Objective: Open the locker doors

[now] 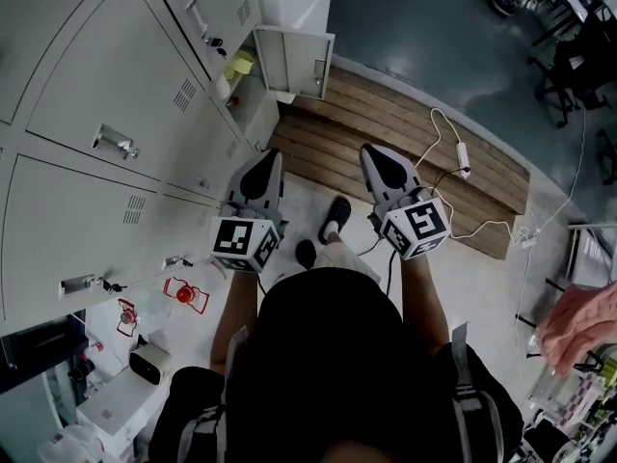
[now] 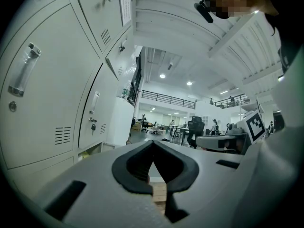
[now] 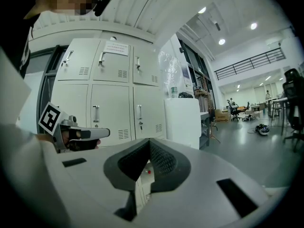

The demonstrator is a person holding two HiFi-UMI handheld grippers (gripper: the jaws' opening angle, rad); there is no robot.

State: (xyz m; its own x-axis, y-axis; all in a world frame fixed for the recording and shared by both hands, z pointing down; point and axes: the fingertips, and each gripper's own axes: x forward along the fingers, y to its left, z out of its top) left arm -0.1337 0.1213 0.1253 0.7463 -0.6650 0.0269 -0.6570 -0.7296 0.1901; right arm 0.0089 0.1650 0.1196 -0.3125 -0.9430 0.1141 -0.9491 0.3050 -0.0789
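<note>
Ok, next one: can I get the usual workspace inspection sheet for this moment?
Surface: grey-blue floor, with a wooden slatted platform beside the lockers.
Job's things: grey lockers, most doors closed; one small door stands open.
Clutter: red items and a white box at lower left.
Grippers: left gripper and right gripper both shut, nothing between the jaws, neither touching a locker.
Cables: white cable trails across the platform.
Surroundings: office chairs; another person's hand at the right edge.
</note>
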